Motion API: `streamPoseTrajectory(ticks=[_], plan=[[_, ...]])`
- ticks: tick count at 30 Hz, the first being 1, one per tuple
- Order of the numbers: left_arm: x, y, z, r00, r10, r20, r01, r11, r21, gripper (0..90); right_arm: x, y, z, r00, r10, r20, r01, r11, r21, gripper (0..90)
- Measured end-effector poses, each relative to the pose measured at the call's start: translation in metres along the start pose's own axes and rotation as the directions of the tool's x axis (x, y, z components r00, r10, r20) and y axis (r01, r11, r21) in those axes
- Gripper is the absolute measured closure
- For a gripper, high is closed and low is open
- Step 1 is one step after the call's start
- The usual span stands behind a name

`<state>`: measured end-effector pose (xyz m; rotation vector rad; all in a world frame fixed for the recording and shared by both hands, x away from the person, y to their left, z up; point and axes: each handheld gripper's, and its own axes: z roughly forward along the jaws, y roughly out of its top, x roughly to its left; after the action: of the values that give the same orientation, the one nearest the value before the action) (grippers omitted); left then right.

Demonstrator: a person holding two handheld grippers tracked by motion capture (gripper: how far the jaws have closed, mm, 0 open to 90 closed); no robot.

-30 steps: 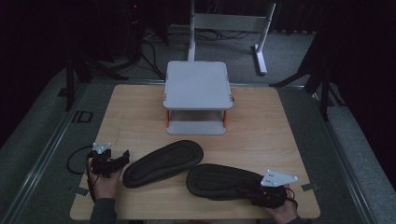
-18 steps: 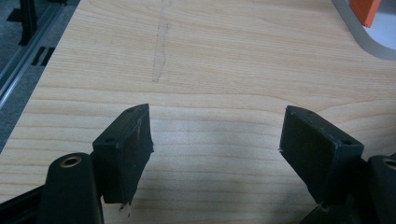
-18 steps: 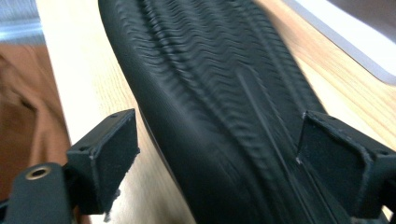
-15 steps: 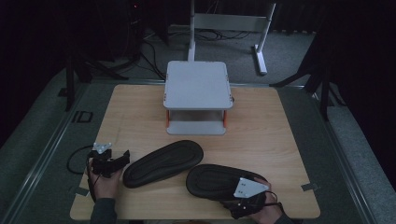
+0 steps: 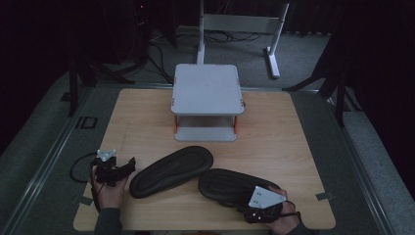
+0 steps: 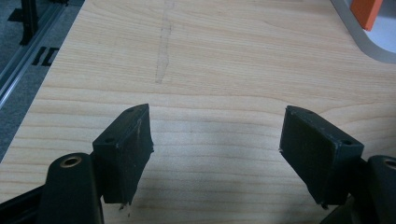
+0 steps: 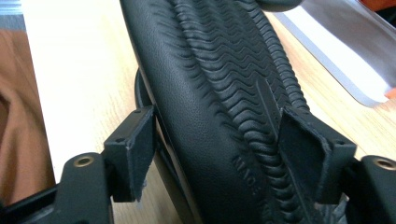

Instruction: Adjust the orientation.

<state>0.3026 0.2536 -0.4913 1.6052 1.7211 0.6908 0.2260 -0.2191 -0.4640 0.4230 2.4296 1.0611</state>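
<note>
Two black slippers lie sole up on the wooden table (image 5: pixel 293 147): the left slipper (image 5: pixel 171 170) and the right slipper (image 5: pixel 230 188). My right gripper (image 5: pixel 247 205) sits at the near right end of the right slipper. In the right gripper view the ribbed sole (image 7: pixel 210 93) runs between the jaws of that gripper (image 7: pixel 217 140). One pad (image 7: pixel 135 149) stands just beside the slipper's edge and the other (image 7: pixel 303 154) lies against the tread. Those jaws have just been closing around the slipper. My left gripper (image 5: pixel 128 165) rests open beside the left slipper's toe, with bare wood between its jaws (image 6: pixel 215 135).
A grey two-tier stand (image 5: pixel 206 90) with orange posts stands at the back middle of the table; its corner (image 6: pixel 373 37) appears in the left gripper view. Dark floor, cables and metal stands surround the table. The table's near edge lies close behind both hands.
My right gripper has moved left from the right slipper's far right end onto the slipper, so its jaws now straddle the sole. The left gripper and both slippers have stayed in place.
</note>
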Motion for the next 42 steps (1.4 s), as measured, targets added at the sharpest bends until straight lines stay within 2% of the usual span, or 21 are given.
streamPoseTrajectory(ticks=[6,7,10,14,15,16,17,19,20,21,22,23,27,28,29,30,31,32,34,37,42], plan=[[0.0,0.0,0.0,1.0,0.001,-0.001,-0.001,1.0,0.001,25.5,-0.013,-0.012,-0.011,0.9973,0.056,0.048,-0.056,0.998,-0.007,33.2],[-0.001,0.0,0.001,1.0,0.0,-0.002,0.0,1.0,0.001,25.5,-0.018,-0.014,-0.02,0.9952,0.079,0.058,-0.076,0.995,-0.063,49.3],[-0.001,0.0,0.001,1.0,0.002,-0.001,-0.002,1.0,0.001,25.5,-0.033,-0.014,-0.024,0.9854,0.162,0.052,-0.159,0.985,-0.066,53.7],[-0.001,0.0,0.001,1.0,0.002,-0.001,-0.002,1.0,0.0,25.5,-0.049,-0.013,-0.023,0.9713,0.229,0.065,-0.225,0.973,-0.057,54.7],[-0.001,0.0,0.001,1.0,0.0,-0.002,0.0,1.0,0.0,25.5,-0.06,-0.011,-0.025,0.9558,0.287,0.063,-0.283,0.957,-0.069,55.4],[0.0,0.0,0.001,1.0,0.001,-0.001,-0.001,1.0,0.002,25.5,-0.06,-0.011,-0.025,0.9558,0.287,0.063,-0.283,0.957,-0.069,55.4],[0.0,0.0,0.001,1.0,0.001,0.0,-0.001,1.0,0.002,25.5,-0.073,-0.01,-0.027,0.9416,0.332,0.056,-0.328,0.942,-0.071,56.2],[0.0,0.0,0.001,1.0,0.001,0.0,-0.001,1.0,0.002,25.5,-0.079,-0.01,-0.028,0.9347,0.349,0.066,-0.345,0.936,-0.072,57.3],[0.0,0.0,0.001,1.0,0.002,0.0,-0.002,1.0,0.003,25.5,-0.091,-0.009,-0.031,0.9138,0.395,0.095,-0.388,0.918,-0.081,59.4],[0.0,0.0,0.001,1.0,0.001,0.0,-0.001,1.0,0.002,25.5,-0.097,-0.009,-0.033,0.9038,0.413,0.111,-0.406,0.91,-0.081,61.0],[0.0,0.0,0.001,1.0,0.001,0.0,-0.001,1.0,0.003,25.5,-0.097,-0.009,-0.033,0.9038,0.413,0.111,-0.406,0.91,-0.081,61.0],[-0.001,0.0,0.001,1.0,0.0,0.0,0.0,1.0,0.002,25.5,-0.108,-0.01,-0.036,0.8842,0.44,0.157,-0.433,0.898,-0.08,60.4],[-0.001,0.0,0.001,1.0,0.0,0.0,0.0,1.0,0.002,25.5,-0.122,-0.013,-0.041,0.8652,0.438,0.245,-0.436,0.898,-0.062,58.7],[-0.001,0.0,0.001,1.0,0.0,0.0,0.0,1.0,0.002,25.5,-0.132,-0.017,-0.045,0.8366,0.466,0.288,-0.464,0.882,-0.077,58.6],[-0.001,0.0,0.001,1.0,0.0,0.0,0.0,1.0,0.002,25.5,-0.132,-0.017,-0.045,0.8366,0.466,0.288,-0.464,0.882,-0.077,58.6],[-0.001,0.0,0.001,1.0,0.001,-0.001,-0.001,1.0,0.002,25.5,-0.141,-0.025,-0.048,0.8018,0.512,0.308,-0.508,0.855,-0.1,57.8],[-0.001,0.0,0.001,1.0,0.001,-0.001,-0.001,1.0,0.004,25.5,-0.141,-0.025,-0.048,0.8018,0.512,0.308,-0.508,0.855,-0.1,57.8],[-0.001,0.0,0.001,1.0,0.002,0.0,-0.002,1.0,0.005,25.5,-0.147,-0.033,-0.052,0.7645,0.534,0.361,-0.533,0.839,-0.114,58.0],[-0.001,0.0,0.002,1.0,0.004,-0.001,-0.004,1.0,0.006,25.5,-0.152,-0.04,-0.055,0.7297,0.544,0.415,-0.551,0.827,-0.115,58.1],[-0.002,0.0,0.002,1.0,0.006,-0.001,-0.006,1.0,0.007,25.5,-0.155,-0.05,-0.058,0.7089,0.54,0.453,-0.559,0.822,-0.107,57.5],[-0.002,0.0,0.002,1.0,0.007,-0.001,-0.007,0.9999,0.01,25.5,-0.154,-0.056,-0.061,0.6908,0.527,0.495,-0.559,0.823,-0.097,54.5]])
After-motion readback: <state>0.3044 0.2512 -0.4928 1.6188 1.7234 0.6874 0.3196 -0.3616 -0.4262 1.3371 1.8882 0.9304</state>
